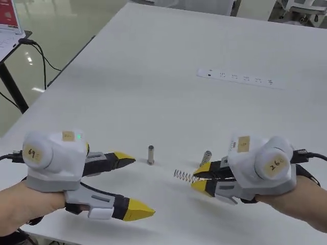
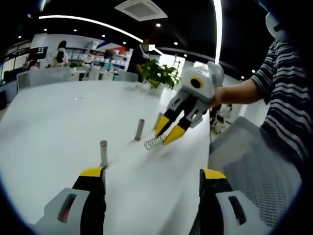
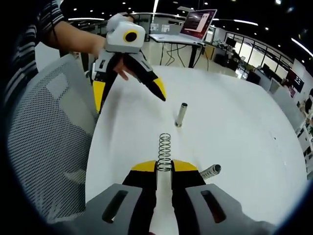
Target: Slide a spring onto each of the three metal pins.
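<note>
Sticking out level from between the yellow tips of the right gripper (image 1: 199, 179), the loose spring (image 1: 184, 176) is pinched at one end, the jaws closed together on it, and its free end points toward a bare metal pin (image 1: 150, 154) that stands upright on the white table (image 1: 153, 76), well short of touching it. In the right gripper view the spring (image 3: 164, 152) runs straight ahead from the closed tips, with the bare pin (image 3: 181, 114) beyond and slightly to one side. A second pin (image 1: 206, 157), already wearing a coil, stands just beside the right gripper's upper jaw. The left gripper (image 1: 143, 185) hovers on the other side of the bare pin with its jaws wide apart and nothing between them; the left gripper view shows that pin (image 2: 103, 153) just past one yellow tip. Farther back on the table lies a white power strip (image 1: 240, 79). A grey mesh chair (image 3: 49, 122) stands at the table's near edge, and an open laptop (image 3: 198, 22) sits on a desk behind.
</note>
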Motion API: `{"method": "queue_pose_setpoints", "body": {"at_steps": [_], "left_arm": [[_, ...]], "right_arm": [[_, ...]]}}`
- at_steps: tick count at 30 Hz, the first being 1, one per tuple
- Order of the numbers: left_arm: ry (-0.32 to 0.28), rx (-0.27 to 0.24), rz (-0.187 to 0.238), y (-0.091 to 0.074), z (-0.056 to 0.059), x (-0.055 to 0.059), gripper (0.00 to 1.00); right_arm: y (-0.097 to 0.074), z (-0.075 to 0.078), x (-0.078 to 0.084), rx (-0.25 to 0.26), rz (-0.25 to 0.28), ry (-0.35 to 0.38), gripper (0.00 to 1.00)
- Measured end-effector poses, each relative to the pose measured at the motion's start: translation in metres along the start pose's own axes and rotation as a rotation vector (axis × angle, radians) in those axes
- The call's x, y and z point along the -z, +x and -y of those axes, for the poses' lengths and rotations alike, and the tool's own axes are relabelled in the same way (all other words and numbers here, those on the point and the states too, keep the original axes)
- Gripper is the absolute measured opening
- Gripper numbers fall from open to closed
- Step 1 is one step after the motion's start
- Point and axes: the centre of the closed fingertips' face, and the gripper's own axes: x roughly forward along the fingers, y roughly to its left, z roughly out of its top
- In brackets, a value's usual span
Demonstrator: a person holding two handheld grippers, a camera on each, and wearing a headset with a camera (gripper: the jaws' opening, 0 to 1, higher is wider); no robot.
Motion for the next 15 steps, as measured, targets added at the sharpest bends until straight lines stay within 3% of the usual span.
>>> {"method": "queue_pose_setpoints", "body": {"at_steps": [8, 15], "left_arm": [[0.019, 0.069, -0.002, 0.015, 0.011, -0.009, 0.68], [0.038, 0.098, 0.003, 0.028, 0.015, -0.014, 0.61]], "right_arm": [[-0.011, -0.009, 0.001, -0.038, 0.025, -0.076, 0.07], [-0.015, -0.01, 0.0, -0.044, 0.026, -0.103, 0.07]]}}
